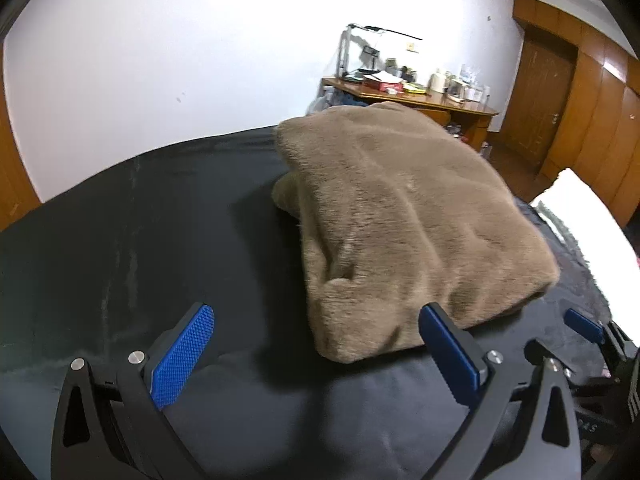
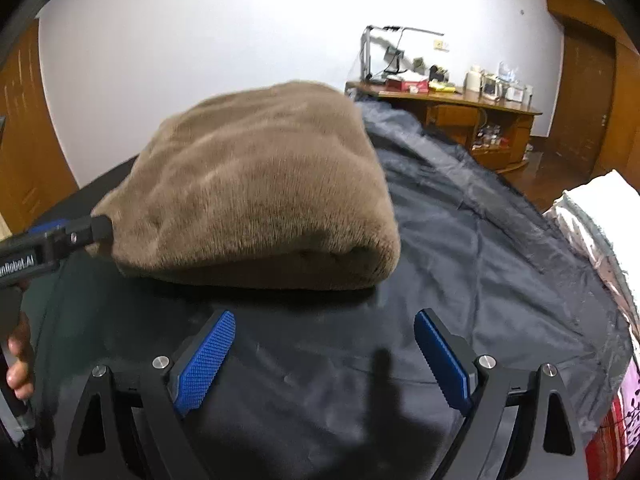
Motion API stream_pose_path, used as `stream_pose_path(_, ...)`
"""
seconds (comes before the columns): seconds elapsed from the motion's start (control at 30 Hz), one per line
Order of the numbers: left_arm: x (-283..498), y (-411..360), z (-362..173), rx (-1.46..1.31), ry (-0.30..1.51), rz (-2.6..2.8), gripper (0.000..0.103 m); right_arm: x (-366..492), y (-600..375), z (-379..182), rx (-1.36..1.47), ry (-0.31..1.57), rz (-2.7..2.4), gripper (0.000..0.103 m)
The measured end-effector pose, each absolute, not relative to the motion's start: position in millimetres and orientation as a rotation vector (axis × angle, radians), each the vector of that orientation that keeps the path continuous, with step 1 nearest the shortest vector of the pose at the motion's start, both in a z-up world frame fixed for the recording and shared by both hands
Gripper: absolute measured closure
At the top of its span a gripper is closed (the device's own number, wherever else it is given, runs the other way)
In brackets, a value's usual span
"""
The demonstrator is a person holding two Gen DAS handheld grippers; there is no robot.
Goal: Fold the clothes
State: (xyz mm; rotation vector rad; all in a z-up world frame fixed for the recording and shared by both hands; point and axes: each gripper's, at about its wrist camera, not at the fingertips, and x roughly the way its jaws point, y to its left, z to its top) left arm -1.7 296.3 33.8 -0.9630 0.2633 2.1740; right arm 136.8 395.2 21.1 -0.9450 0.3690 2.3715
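A brown fuzzy garment (image 1: pixel 400 216) lies folded into a thick rectangle on the black sheet (image 1: pixel 132 240). My left gripper (image 1: pixel 316 318) is open just above the sheet, and the garment's near left corner reaches in between its blue pads (image 1: pixel 182 356) without being clamped. In the right wrist view the same garment (image 2: pixel 248 184) shows its rounded folded edge toward me. My right gripper (image 2: pixel 325 320) stands open over bare sheet (image 2: pixel 480 240), a little short of that edge. The left gripper (image 2: pixel 80 228) touches the garment's left side, with a hand (image 2: pixel 20 360) holding it.
A cluttered wooden desk (image 1: pixel 432 100) stands against the white wall beyond the bed. Wooden doors and wardrobe panels (image 1: pixel 580 112) line the right side. White bedding (image 2: pixel 600 208) and a patterned cloth (image 2: pixel 624 420) lie at the bed's right edge. My right gripper (image 1: pixel 564 336) shows at the lower right.
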Motion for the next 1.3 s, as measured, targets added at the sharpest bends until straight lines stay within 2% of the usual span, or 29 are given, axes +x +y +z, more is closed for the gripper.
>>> stream_pose_path(0.3,1.0,320.3,41.5,-0.929,0.294,2.167,0.0,135.1,389.2,46.1,-0.874,0.289,2.407,0.01)
stream_pose_path(0.53,-0.3,307.7,43.7,-0.947,0.238,2.135,0.0,130.9,383.9,60.7,-0.821,0.262,2.452,0.01)
stream_pose_path(0.87,0.3,315.0,38.4,-0.957,0.316,2.162,0.0,123.8,380.4,64.4,-0.807,0.234,2.463,0.01)
stream_pose_path(1.13,6.2,304.3,41.8,-0.957,0.242,2.097,0.0,119.7,378.0,65.2,-0.805,0.221,2.465,0.01)
stream_pose_path(1.3,12.9,298.3,50.6,-0.886,0.266,2.16,0.0,119.1,375.0,66.8,-0.797,0.193,2.455,0.01)
